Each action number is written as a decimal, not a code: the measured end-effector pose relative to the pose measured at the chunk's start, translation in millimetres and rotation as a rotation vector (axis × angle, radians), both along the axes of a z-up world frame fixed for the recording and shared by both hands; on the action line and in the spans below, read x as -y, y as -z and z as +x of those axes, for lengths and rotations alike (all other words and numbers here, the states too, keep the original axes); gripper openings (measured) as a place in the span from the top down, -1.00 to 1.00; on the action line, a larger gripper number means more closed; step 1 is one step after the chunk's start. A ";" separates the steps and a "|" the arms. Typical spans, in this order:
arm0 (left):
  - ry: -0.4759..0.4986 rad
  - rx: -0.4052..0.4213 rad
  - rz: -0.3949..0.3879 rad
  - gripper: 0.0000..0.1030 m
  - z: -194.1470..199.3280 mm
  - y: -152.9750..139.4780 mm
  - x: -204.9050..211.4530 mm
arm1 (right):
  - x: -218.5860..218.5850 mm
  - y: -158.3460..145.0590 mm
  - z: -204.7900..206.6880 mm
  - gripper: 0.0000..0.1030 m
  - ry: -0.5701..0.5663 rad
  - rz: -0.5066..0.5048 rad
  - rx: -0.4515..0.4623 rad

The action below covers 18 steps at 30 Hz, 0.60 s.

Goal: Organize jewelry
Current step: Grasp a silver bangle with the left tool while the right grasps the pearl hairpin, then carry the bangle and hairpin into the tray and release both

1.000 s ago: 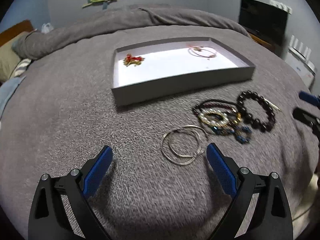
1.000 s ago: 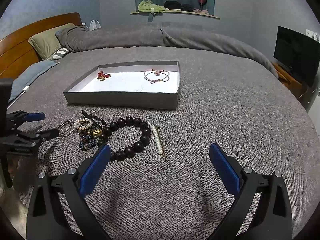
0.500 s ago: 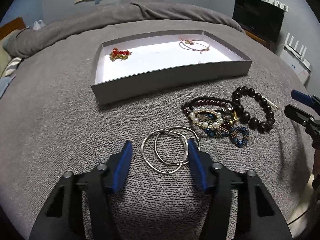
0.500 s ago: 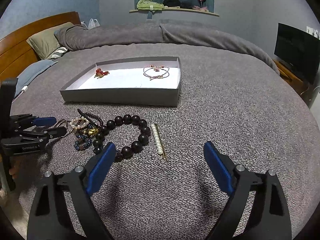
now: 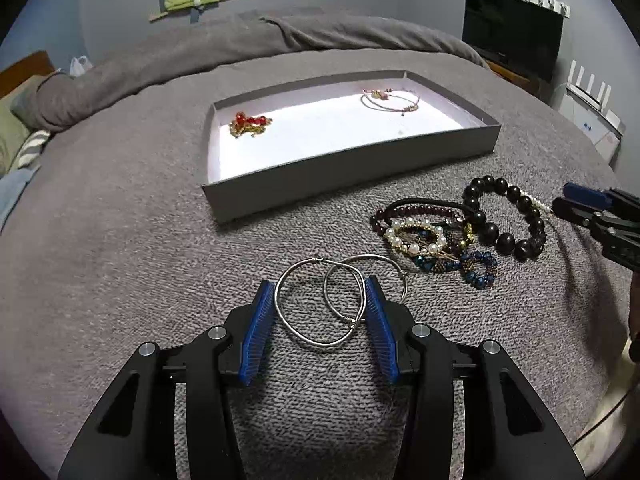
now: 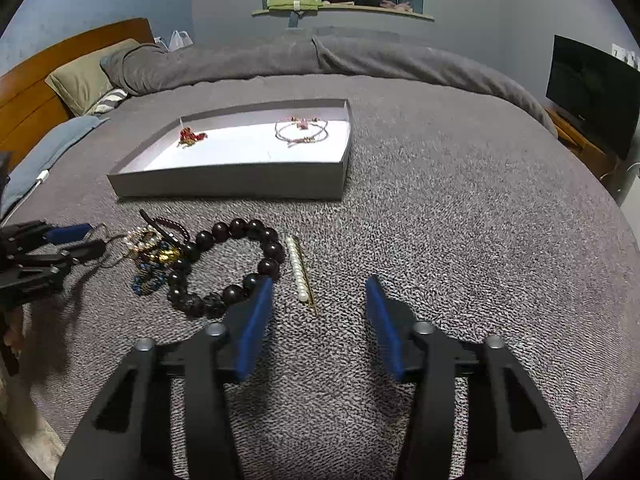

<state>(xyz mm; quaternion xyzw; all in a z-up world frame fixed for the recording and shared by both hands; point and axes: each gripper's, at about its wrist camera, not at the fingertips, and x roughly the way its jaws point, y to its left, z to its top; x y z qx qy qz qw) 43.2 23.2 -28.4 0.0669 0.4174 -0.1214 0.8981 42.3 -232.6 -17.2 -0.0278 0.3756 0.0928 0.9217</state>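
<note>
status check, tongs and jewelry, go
Left tongs just closing, pads against the silver bangles. Right tongs just closing, nothing between, pearl pin just ahead. Tray path unobstructed.

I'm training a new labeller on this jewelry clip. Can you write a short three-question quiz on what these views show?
1. True or false: the gray tray already holds two pieces of jewelry.
2. What lies between the left gripper pads? A) silver wire bangles B) dark bead bracelet C) pearl hairpin
3. Fill in: the pearl hairpin lies on the ____, outside the tray.

Key: 1 true: a red and gold piece and a thin cord bracelet. 2 A; the jaws have just been closing around them. 3 gray blanket.
</note>
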 end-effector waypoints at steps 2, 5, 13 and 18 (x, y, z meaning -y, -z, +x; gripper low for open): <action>0.001 -0.001 -0.007 0.06 0.0 -1.2 -0.9 | -1.5 3.8 4.0 0.34 -0.008 -0.004 -0.016; 0.000 -0.001 -0.010 0.06 0.2 -2.2 -1.6 | -3.4 7.0 9.3 0.38 -0.019 -0.008 -0.033; 0.002 -0.008 -0.014 0.07 0.8 -2.5 -3.1 | -9.6 13.7 18.4 0.83 -0.066 -0.033 -0.062; 0.004 -0.005 -0.018 0.06 -0.5 -4.4 -4.3 | -5.5 7.1 13.3 0.84 -0.053 -0.021 -0.038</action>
